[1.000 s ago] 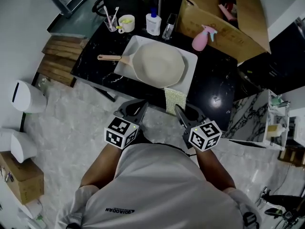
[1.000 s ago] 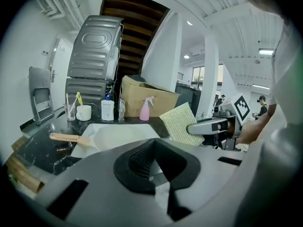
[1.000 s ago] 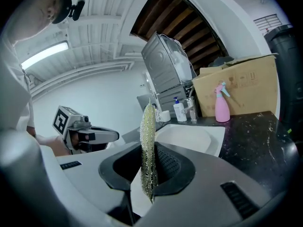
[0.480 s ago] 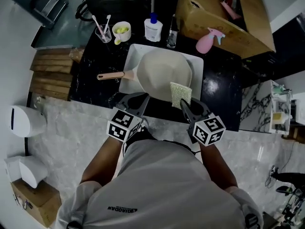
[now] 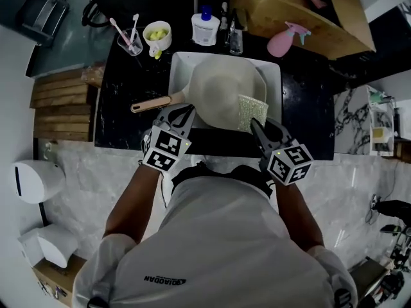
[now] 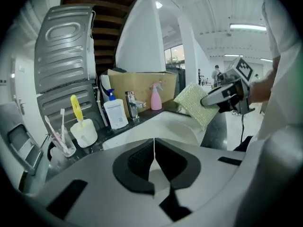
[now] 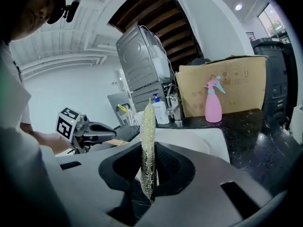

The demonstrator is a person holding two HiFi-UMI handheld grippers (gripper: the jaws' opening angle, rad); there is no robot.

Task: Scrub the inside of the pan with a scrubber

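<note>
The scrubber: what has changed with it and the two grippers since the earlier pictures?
The right gripper carried the scrubber forward, from the counter's near edge to over the pan's near right rim. The left gripper also came forward. Unchanged: scrubber clamped, left jaws shut, pan on the tray.

On my feed I see a black table (image 5: 308, 108) with a white tray (image 5: 273, 76) near its middle. Along the far edge stand a glass of toothbrushes (image 5: 128, 40), a white mug (image 5: 157, 36) holding something yellow, a blue-capped white pump bottle (image 5: 205, 27) and a pink spray bottle (image 5: 284, 42) beside an open cardboard box (image 5: 308, 18). Wooden slats (image 5: 61, 111) lie to the left of the table, and a white bin (image 5: 35, 179) sits on the marbled floor (image 5: 83, 165).
</note>
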